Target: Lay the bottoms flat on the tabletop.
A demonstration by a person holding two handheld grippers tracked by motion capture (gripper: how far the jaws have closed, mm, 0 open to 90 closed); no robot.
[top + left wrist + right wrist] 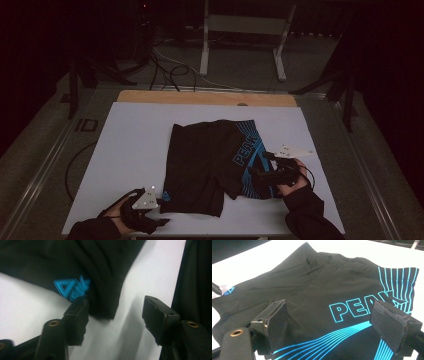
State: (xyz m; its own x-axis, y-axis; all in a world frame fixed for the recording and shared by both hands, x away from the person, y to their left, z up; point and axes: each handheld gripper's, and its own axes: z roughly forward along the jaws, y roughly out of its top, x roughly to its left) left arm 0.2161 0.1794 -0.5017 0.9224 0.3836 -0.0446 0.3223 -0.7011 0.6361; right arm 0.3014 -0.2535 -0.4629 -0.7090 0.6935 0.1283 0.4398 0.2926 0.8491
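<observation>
The black shorts (212, 162) are lying flat mid-surface (130, 145), with the left hand-held gripper (162, 220) gaping wide at the near hem corner and the right hand-held gripper (260, 175) spreading its jaws over the printed leg. Either one is probably risking a pinch of just the top layer, so the cloth could be slipping or bunching. Bare room is lying left and beyond, while the near edge is sitting close.

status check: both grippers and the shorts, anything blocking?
Left gripper open, at the shorts' near-left hem corner by the small blue logo. Right gripper open over the PEAK print. Shorts flat on the white table. Nothing blocking.
</observation>
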